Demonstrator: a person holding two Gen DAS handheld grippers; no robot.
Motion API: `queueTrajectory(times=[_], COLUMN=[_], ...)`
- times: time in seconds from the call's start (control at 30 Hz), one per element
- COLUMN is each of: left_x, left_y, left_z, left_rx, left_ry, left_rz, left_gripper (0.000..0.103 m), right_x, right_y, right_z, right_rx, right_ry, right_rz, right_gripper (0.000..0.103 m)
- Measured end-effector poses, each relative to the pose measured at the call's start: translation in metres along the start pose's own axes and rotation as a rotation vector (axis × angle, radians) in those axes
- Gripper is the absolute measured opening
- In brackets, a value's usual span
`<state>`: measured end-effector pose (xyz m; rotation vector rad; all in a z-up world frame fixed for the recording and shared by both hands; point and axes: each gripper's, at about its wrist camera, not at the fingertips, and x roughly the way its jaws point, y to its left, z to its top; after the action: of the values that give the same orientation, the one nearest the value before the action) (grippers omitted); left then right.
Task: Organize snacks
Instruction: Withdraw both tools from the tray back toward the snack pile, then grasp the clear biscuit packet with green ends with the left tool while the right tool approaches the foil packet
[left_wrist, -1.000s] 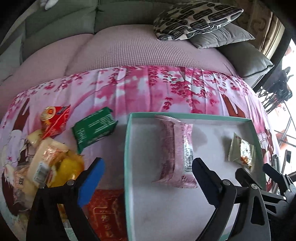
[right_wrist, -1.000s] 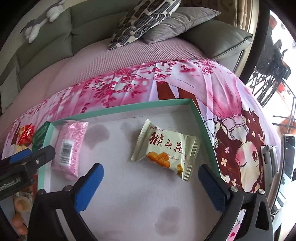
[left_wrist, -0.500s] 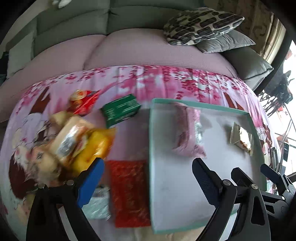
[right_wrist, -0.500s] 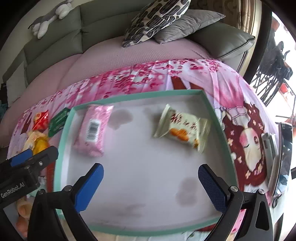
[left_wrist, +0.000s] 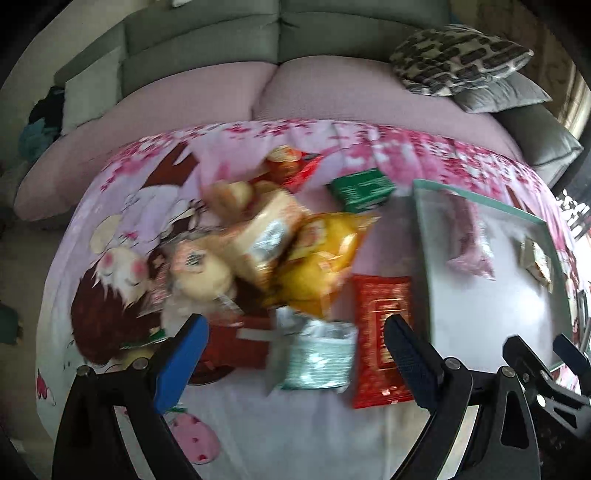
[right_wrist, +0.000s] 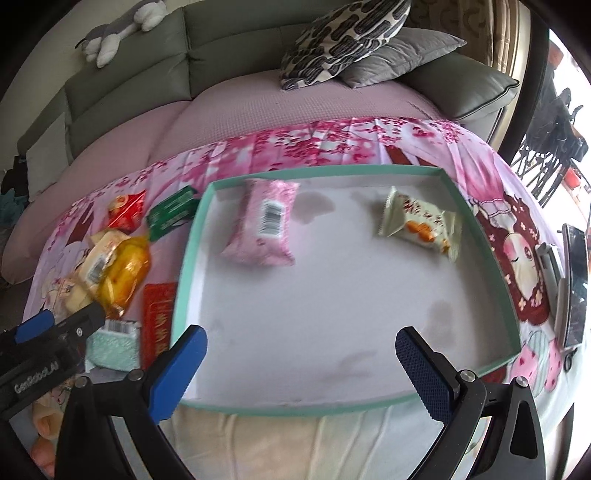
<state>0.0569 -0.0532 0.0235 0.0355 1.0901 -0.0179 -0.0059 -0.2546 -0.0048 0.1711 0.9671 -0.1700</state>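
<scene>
A teal-rimmed white tray (right_wrist: 476, 218) lies on the pink cloth. In it are a pink packet (right_wrist: 264, 223) and a cream snack packet (right_wrist: 421, 225). Left of the tray is a pile of snacks: a yellow bag (left_wrist: 317, 266), a bread pack (left_wrist: 266, 236), a red packet (left_wrist: 382, 336), a mint-green packet (left_wrist: 319, 358), a green packet (left_wrist: 362, 188) and a red-orange packet (left_wrist: 290, 166). My left gripper (left_wrist: 295, 362) is open and empty above the mint-green packet. My right gripper (right_wrist: 301, 373) is open and empty over the tray's near edge.
A sofa with a patterned cushion (right_wrist: 343, 40) and a grey cushion (right_wrist: 399, 53) is behind the table. A phone and a metal object (right_wrist: 569, 280) lie at the table's right edge. A plush toy (right_wrist: 118, 29) sits on the sofa back.
My left gripper has swung left from over the tray to over the snack pile. My right gripper has pulled back and up, showing the whole tray. Both stay open.
</scene>
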Motion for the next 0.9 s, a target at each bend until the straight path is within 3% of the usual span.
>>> queueTrajectory(times=[0.6,0.9], left_x=[0.019,0.026], left_y=[0.059,0.095], left_z=[-0.012,-0.021], left_rx=[-0.106,-0.175], left_ry=[0.056,0.085], left_rz=[-0.006,0.051], left_gripper=[0.096,0.096], right_x=[0.009,0.023], right_y=[0.079,0.108], right_z=[-0.013,-0.018], right_rx=[-0.132,-0.186], right_ry=[-0.015,-0.006], right_rz=[0.047,0.101], right_gripper=[0.103,0.103])
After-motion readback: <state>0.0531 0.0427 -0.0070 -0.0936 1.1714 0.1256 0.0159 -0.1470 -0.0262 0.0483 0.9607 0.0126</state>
